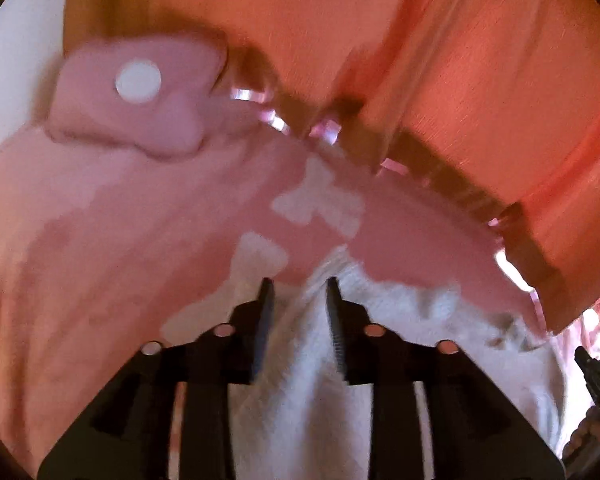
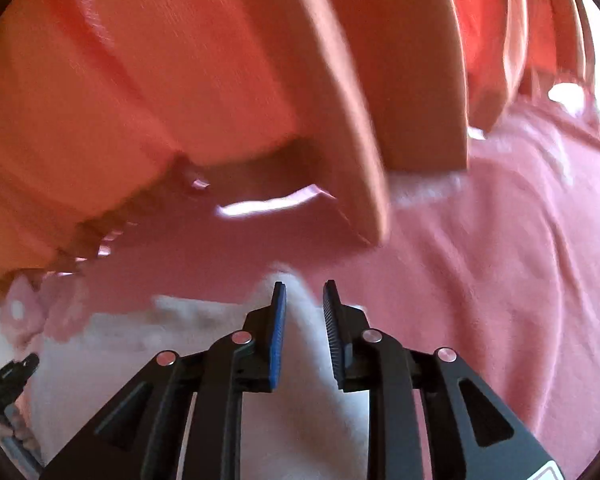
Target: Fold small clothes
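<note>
White garment between both grippers' jaws — pink bedding beneath — frames blurred.

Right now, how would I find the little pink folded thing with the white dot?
Start at the big pink blanket that covers the surface. Follow it to its far edge, on the left side of the left view, just below the orange curtain. The small pink folded cloth lies there, the only thing with a round white dot.

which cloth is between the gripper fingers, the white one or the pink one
The white cloth: it runs up between both the left gripper and right gripper. The pink cloth lies spread beyond and beside them.
</note>
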`<state>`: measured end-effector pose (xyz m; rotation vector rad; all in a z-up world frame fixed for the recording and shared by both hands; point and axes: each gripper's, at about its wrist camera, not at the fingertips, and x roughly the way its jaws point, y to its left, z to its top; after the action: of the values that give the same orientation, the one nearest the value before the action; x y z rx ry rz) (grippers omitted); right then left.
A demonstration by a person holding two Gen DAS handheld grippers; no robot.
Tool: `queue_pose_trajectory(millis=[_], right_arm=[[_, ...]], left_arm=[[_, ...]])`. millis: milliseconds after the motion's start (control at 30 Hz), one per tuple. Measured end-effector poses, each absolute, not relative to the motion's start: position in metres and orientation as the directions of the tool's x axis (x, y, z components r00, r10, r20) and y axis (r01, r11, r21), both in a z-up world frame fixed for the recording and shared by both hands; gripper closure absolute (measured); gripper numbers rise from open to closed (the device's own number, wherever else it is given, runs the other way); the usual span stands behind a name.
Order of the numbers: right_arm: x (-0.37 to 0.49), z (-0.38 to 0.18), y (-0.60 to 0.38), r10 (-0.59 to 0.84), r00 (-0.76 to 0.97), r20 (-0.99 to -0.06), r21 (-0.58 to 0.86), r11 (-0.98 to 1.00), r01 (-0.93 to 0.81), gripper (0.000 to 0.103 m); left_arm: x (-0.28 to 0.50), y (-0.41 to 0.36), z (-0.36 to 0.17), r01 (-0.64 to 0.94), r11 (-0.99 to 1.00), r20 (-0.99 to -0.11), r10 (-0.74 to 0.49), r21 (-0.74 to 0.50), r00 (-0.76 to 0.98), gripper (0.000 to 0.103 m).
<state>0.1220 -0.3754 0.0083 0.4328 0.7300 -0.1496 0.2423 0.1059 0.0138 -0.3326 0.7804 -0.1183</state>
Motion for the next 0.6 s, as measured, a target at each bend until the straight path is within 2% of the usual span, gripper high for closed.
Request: queue_pose_trajectory(millis=[100, 200, 267, 367, 400, 467, 567, 600], right_arm=[[0.113, 0.016, -0.310, 0.179, 0.694, -0.697, 0.327, 0.941, 0.084, 0.082], [0.104, -0.011, -0.235, 0.267, 0.543, -0.796, 0.269, 0.960, -0.077, 0.082], [0.104, -0.041, -0.218, 0.251, 0.440, -0.862, 0.245, 0.967, -0.071, 0.084], [0.095, -0.034, -0.223, 0.204, 0.480, -0.853, 0.202, 0.978, -0.055, 0.090], [0.089, -0.025, -0.227, 0.206, 0.521, -0.828, 0.220, 0.975, -0.037, 0.086], [0.084, -0.020, -0.238, 0.207, 0.555, -0.806, 0.242, 0.970, -0.010, 0.082], [0.088, -0.050, -0.237, 0.183, 0.450, -0.874, 0.209, 0.978, 0.007, 0.082], [0.087, -0.047, -0.235, 0.173, 0.470, -0.865, 0.202, 0.979, 0.011, 0.082]], left_arm=[[0.209, 0.089, 0.034, 0.066, 0.928, -0.648, -0.306, -0.368, 0.698, 0.051], [0.170, 0.057, 0.020, 0.154, 0.951, -0.731, -0.304, -0.268, 0.610, 0.048], [0.157, 0.049, -0.005, 0.150, 0.960, -0.793, -0.279, -0.236, 0.541, 0.048], [0.141, 0.044, -0.017, 0.156, 0.978, -0.805, -0.205, -0.141, 0.557, 0.049], [0.135, 0.041, -0.012, 0.158, 0.983, -0.798, -0.168, -0.093, 0.579, 0.049], [0.128, 0.045, -0.009, 0.127, 0.989, -0.785, -0.141, -0.080, 0.603, 0.049], [0.127, 0.049, -0.016, 0.118, 0.988, -0.802, -0.146, -0.094, 0.579, 0.048], [0.126, 0.048, -0.014, 0.120, 0.989, -0.799, -0.141, -0.087, 0.584, 0.048]])
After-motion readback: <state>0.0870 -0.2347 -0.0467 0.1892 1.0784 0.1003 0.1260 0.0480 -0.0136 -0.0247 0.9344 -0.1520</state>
